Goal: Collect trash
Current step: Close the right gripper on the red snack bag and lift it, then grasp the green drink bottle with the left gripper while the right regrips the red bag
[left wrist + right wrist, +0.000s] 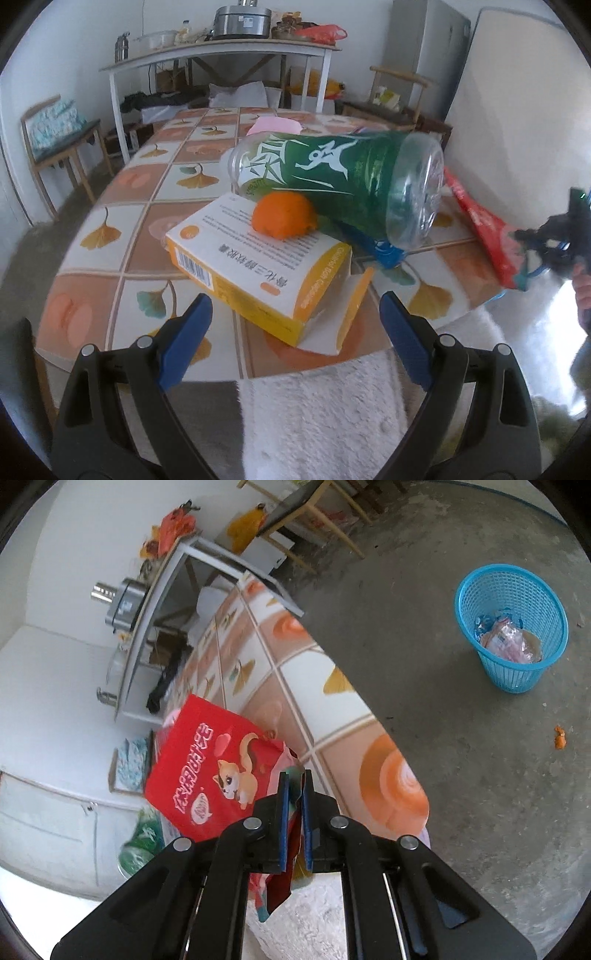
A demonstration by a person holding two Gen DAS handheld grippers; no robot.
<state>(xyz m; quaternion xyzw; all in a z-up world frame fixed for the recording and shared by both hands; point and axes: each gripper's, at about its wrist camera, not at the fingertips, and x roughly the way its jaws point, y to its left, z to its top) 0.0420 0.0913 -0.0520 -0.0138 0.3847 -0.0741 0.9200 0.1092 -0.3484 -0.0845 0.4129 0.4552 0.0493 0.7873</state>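
My left gripper (pixel 295 310) is open and empty, just short of a yellow and white medicine box (pixel 255 258) lying on the tiled table (pixel 147 218). An orange peel (pixel 282 216) rests on the box. A clear bottle with a green label (pixel 340 177) lies on its side behind them. My right gripper (pixel 295 775) is shut on a red snack bag with a cartoon cat (pixel 214 771) and holds it over the table edge; the bag also shows in the left wrist view (pixel 484 225). A blue mesh trash basket (pixel 511 627) stands on the floor.
A blue object (pixel 373 243) lies under the bottle and pink paper (pixel 275 125) behind it. A white cloth (pixel 317 406) hangs at the near table edge. A white side table (pixel 221 55) with pots and two wooden chairs stand beyond. An orange scrap (pixel 560 736) lies on the floor.
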